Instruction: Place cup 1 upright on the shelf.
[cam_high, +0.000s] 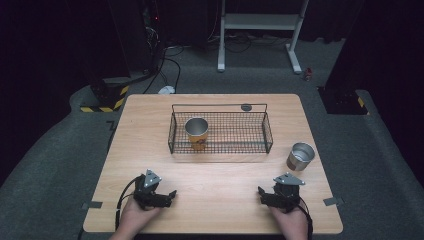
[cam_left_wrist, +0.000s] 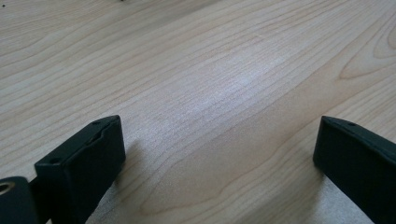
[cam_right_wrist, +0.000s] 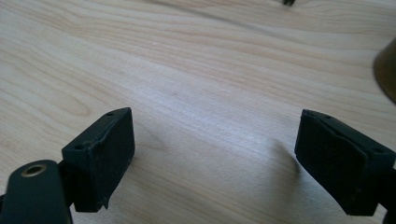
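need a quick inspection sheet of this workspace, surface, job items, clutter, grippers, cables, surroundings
surface: light wood table, bare between the grippers; grey tape tabs at its front corners.
job's things: wire basket at the middle back, with a yellow-sided metal cup standing upright in its left part; a second metal cup upright on the table, right of the basket and apart from it.
clutter: small dark round thing behind the basket.
grippers: left hand-held gripper and right hand-held gripper low over the front edge, jaws wide apart, holding nothing.
cables: one trails from each gripper toward the person; more lie on the floor behind.
surroundings: grey carpet, white stand frame, hazard-striped base at the back left.
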